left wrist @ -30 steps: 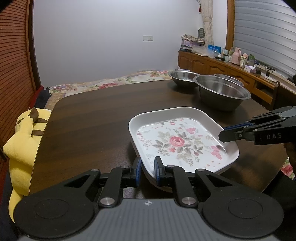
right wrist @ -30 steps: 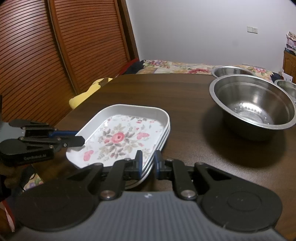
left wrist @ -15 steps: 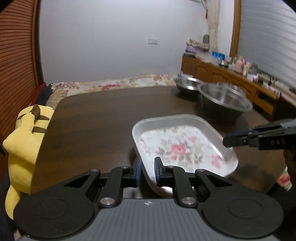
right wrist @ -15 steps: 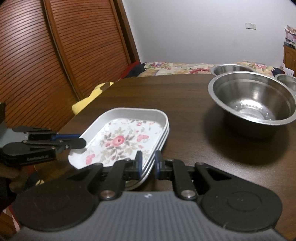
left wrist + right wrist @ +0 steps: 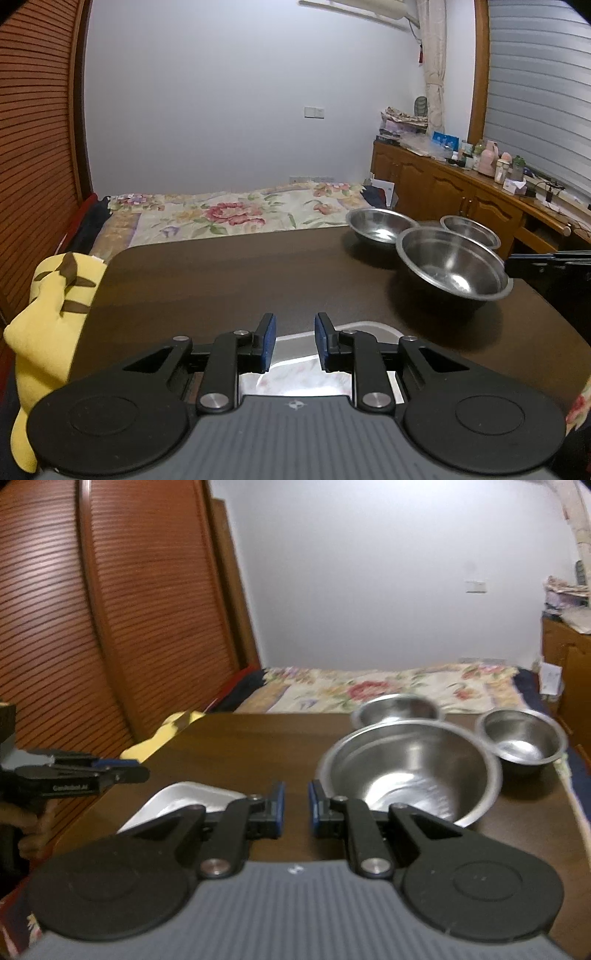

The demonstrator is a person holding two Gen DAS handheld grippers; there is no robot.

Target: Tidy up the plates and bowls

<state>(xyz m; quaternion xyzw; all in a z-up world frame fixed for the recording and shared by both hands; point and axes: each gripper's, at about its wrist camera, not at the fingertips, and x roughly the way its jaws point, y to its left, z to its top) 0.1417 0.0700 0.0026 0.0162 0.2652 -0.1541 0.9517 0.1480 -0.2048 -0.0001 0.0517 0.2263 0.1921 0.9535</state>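
1. Two grippers are mine: my left gripper (image 5: 291, 341), jaws opening with nothing between them, hovers above the white rectangular floral plates (image 5: 364, 326) at the near table edge.
2. My right gripper (image 5: 295, 805) shows a narrow gap, empty.
3. The plates look stacked, so that part seems done; three stainless steel bowls, large (image 5: 410, 771), middle (image 5: 382, 223), small (image 5: 522, 738), stand apart and unnested.
4. My own body hides most of the plates; the right view is blurred.
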